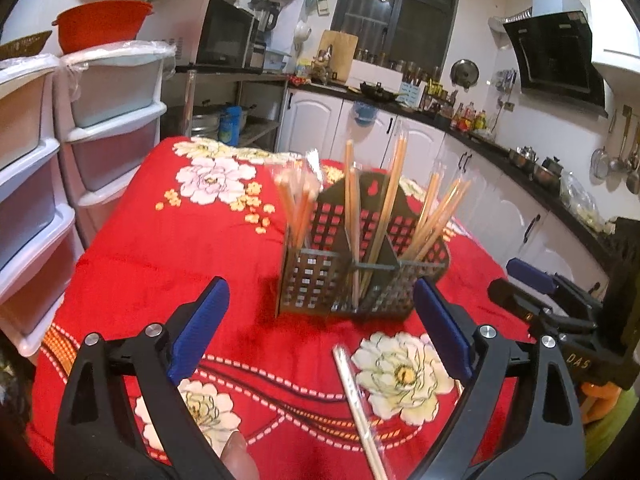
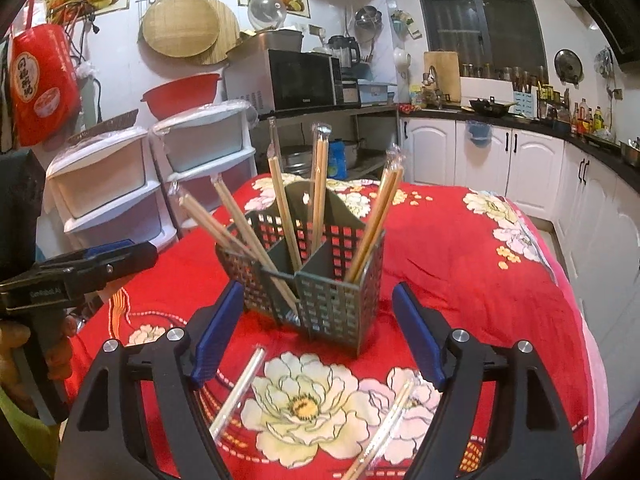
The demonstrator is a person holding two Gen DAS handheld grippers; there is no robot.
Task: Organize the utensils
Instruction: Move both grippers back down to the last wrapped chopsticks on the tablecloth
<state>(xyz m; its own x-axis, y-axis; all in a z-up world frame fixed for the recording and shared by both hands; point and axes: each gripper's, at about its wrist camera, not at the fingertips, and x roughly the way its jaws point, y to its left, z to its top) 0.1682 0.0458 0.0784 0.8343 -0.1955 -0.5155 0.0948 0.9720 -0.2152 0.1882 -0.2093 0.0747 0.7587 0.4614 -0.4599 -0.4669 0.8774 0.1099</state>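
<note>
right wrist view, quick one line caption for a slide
Open right claw facing a slotted holder of wrapped chopsticks, two more packs lying on the red floral cloth.

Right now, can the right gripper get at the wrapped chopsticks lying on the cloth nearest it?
Probably yes. The right gripper is open and empty, and the wrapped chopsticks lie flat on the red cloth just below its fingers, with nothing on top. The caddy stands farther ahead, out of the path.
</note>
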